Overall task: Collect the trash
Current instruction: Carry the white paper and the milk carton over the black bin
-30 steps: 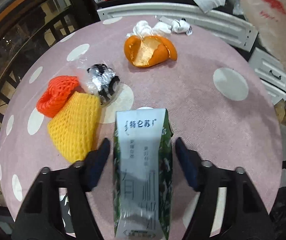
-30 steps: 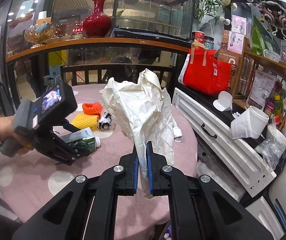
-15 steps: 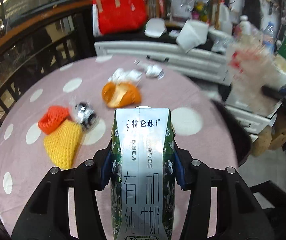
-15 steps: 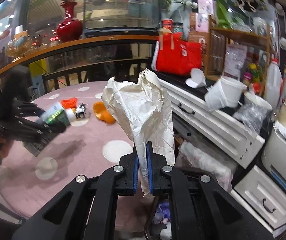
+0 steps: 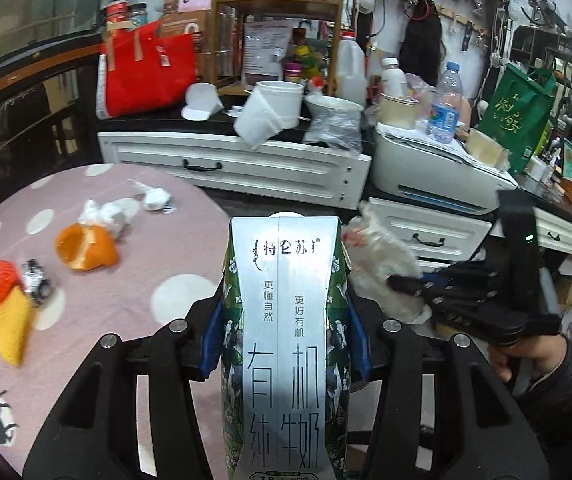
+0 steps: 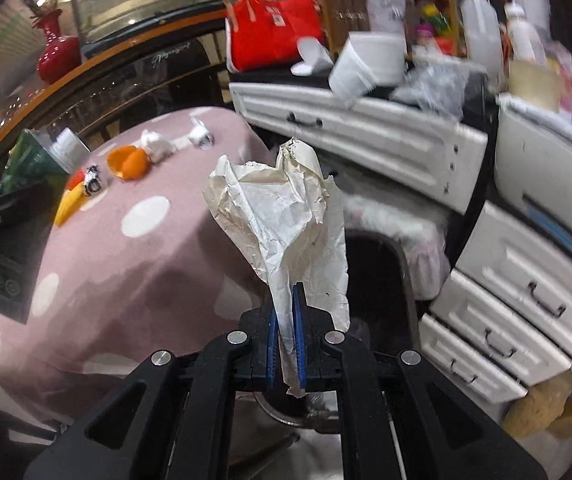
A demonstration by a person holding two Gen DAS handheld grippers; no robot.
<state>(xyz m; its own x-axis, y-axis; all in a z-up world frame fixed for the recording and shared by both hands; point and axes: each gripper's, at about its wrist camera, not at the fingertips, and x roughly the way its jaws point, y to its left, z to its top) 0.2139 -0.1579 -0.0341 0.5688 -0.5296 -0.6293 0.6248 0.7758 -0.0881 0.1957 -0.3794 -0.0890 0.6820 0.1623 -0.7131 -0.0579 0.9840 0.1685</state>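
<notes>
The left gripper (image 5: 286, 344), whose jaws stood wide on either side of the milk carton (image 5: 283, 340) a second ago, is now clamped on its sides and has lifted it clear of the round pink polka-dot table (image 5: 133, 280); its view has swung from the tabletop up toward the cluttered white drawer cabinet (image 5: 241, 164). The right gripper (image 6: 284, 336), jaws narrowed tight on a crumpled sheet of paper (image 6: 286, 224), has dropped and rolled toward a dark bin opening (image 6: 378, 276) beside the table. Both pieces seem bound for that bin. Orange peel (image 5: 85, 248), wadded tissue (image 5: 105, 212), foam fruit nets (image 5: 9, 312) and a foil wrapper (image 5: 37, 282) remain on the table.
</notes>
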